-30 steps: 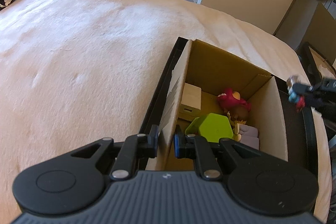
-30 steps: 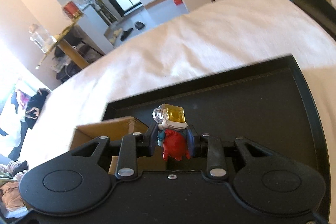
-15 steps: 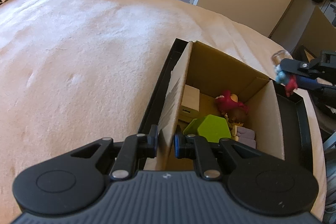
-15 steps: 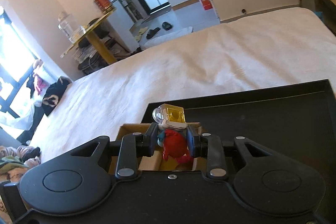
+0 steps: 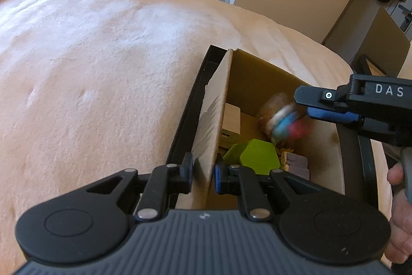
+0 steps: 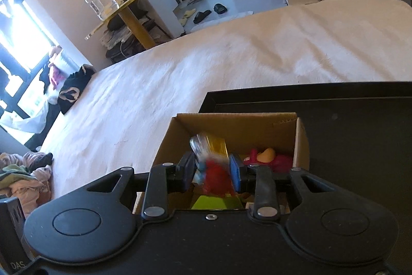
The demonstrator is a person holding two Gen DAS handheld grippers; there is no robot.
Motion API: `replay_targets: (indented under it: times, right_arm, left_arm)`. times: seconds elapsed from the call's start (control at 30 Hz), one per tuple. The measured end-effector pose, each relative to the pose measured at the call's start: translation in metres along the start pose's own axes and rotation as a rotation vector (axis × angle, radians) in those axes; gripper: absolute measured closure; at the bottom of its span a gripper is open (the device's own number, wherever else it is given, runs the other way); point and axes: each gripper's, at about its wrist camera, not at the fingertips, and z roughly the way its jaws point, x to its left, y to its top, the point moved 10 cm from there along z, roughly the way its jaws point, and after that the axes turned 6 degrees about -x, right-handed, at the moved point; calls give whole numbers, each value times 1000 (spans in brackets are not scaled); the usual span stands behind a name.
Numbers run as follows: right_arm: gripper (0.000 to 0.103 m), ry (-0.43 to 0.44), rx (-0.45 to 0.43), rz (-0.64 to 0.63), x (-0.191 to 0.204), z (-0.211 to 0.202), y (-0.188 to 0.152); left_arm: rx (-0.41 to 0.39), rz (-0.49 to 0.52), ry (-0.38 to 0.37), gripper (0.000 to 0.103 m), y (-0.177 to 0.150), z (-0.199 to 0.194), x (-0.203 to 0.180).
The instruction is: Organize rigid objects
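toy released above the box

left gripper (image 5: 203, 173) stays clamped on the near wall of the cardboard box (image 5: 213, 117), steadying it on the black tray (image 6: 360, 146) on the bed (image 5: 90, 68). right gripper (image 6: 211, 170), now over the box after coming in from the tray side, has just been opening; the red-and-blue toy figure (image 6: 211, 166) blurs between its jaws, apparently dropping. green hexagon block (image 5: 260, 156) and red plush lie below; little room remains between walls.
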Motion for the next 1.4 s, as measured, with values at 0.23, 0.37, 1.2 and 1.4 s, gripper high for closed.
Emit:
replay_targets:
  times: [0.23, 0.37, 1.2, 1.4]
  right_arm:
    - [69, -12, -23, 32, -8, -13, -2]
    - [69, -20, -31, 42, -11, -24, -2]
    - [20, -87, -130, -13, -29, -145, -14]
    - [2, -105, -151, -18, -30, -172, -20]
  left_arm:
    - [4, 7, -13, 87, 2, -2, 2]
    - [36, 16, -19, 82, 3, -3, 1]
    - [-29, 288, -99, 21, 26, -102, -39]
    - [-44, 332, -125, 13, 22, -131, -52]
